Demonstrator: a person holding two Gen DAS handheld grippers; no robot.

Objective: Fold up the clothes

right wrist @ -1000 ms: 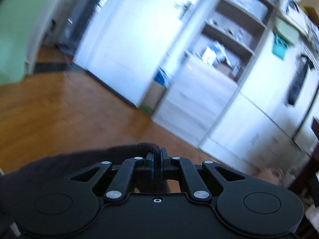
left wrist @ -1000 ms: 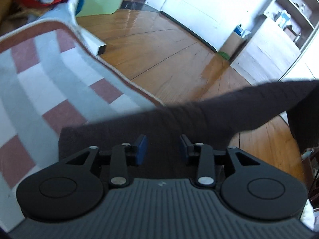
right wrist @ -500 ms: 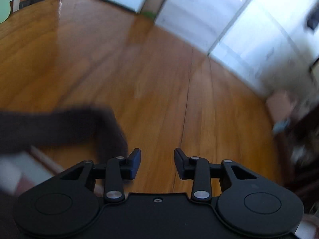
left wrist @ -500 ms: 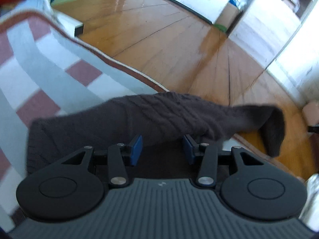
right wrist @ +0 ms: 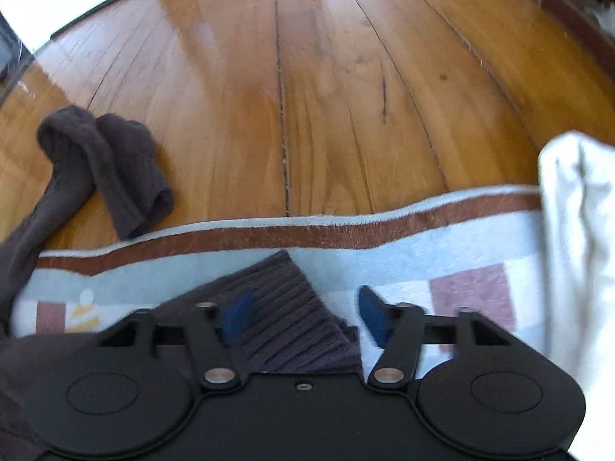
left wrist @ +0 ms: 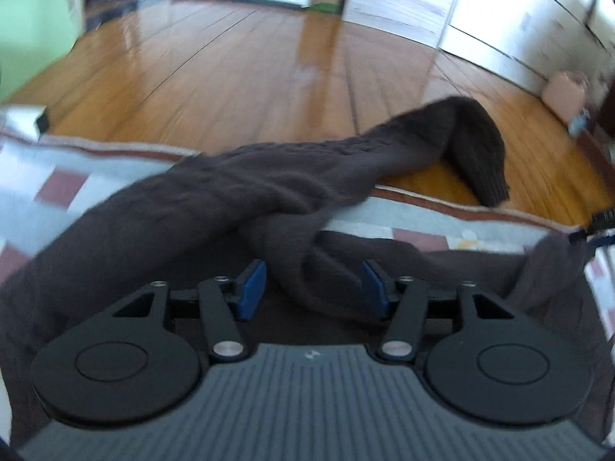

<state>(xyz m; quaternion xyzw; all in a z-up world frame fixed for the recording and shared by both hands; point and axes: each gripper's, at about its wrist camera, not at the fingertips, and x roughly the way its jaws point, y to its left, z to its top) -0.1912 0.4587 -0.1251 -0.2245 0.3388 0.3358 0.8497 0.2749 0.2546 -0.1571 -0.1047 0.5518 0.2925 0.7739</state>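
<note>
Wood floor (right wrist: 346, 96), honey-coloured planks w/ glossy glare, fills most of both views ahead of the grippers. Nearer in lies a rug (right wrist: 423, 253): pale blue-grey w/ dusty-red squares, white patches, and a brown band along its edge, which runs across just ahead of both sets of fingers.

Dark brown knit sweater (left wrist: 238, 199) lies on the rug under and ahead of the left gripper (left wrist: 311, 284). One sleeve runs ahead-right past the rug edge, w/ its cuff doubled over on the bare planks. Left jaws are opening, blue pads apart; a fold of the knit sits between them, touching the right pad, not pinched.

Right gripper (right wrist: 303, 315) points steeply down at the rug edge. Its jaws are opening too, spread wide; a ribbed corner of the sweater (right wrist: 284, 307) lies between them, nearer the left pad, loose. That same sleeve cuff (right wrist: 115, 169) shows ahead-left of it on the floor.

White cloth (right wrist: 576, 249) is on the rug, right of the right gripper.

Far side of room, left view: white doors and cupboard fronts (left wrist: 499, 19), green surface (left wrist: 34, 19) far left; blurred.
</note>
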